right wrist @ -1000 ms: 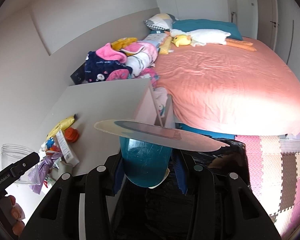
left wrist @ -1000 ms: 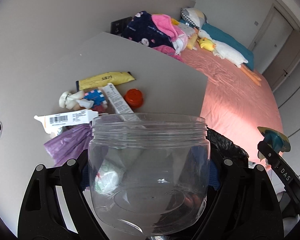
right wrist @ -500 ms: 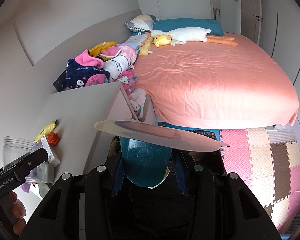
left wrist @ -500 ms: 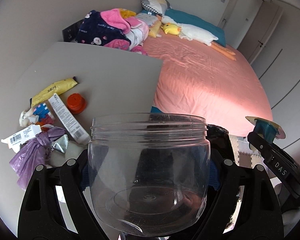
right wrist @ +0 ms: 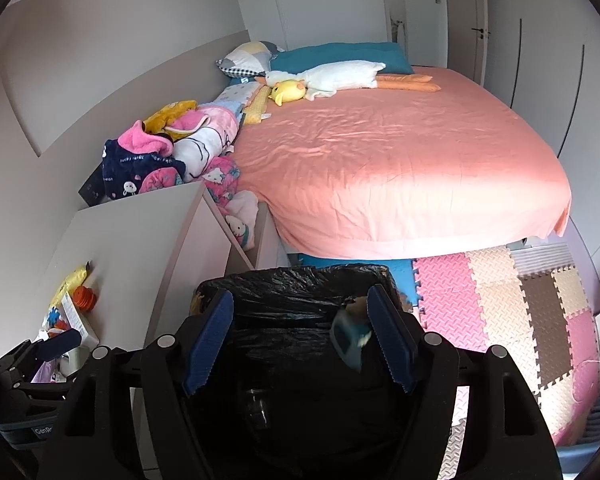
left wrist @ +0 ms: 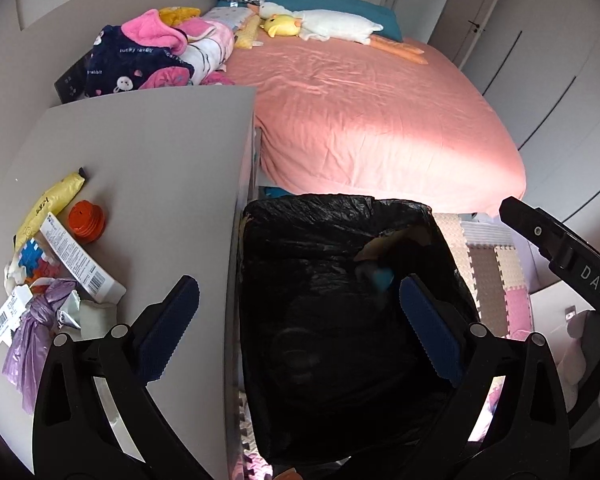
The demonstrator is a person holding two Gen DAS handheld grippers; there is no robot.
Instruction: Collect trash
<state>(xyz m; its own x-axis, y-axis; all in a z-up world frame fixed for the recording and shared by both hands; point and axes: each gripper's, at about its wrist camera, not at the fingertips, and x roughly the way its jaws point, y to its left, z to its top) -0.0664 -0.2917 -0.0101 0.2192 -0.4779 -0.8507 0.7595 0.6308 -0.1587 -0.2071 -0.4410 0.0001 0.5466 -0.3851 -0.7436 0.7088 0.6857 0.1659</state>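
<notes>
A bin lined with a black bag (left wrist: 340, 248) stands beside the grey table (left wrist: 148, 152); it also shows in the right wrist view (right wrist: 300, 280). My left gripper (left wrist: 300, 324) is open and empty above the bin. My right gripper (right wrist: 300, 340) is open and empty above it too. A teal cup (right wrist: 350, 336) is blurred in the air inside the bin (left wrist: 380, 278). A clear jar (right wrist: 260, 404) shows faintly deep in the bag (left wrist: 300, 348). Trash lies on the table's left: a yellow packet (left wrist: 48, 204), an orange cap (left wrist: 86, 218), a white box (left wrist: 76, 260), a purple bag (left wrist: 32, 332).
A bed with a pink sheet (left wrist: 372, 120) lies beyond the bin, with clothes (left wrist: 156, 56) and plush toys (left wrist: 320, 24) at its head. Foam floor mats (right wrist: 520, 312) lie to the right. Wardrobe doors (right wrist: 540, 60) line the far right.
Both grippers have opened. The clear jar has left my left gripper and the teal cup has left my right gripper; both are dropping into the bin. Both views have swung over the bin.
</notes>
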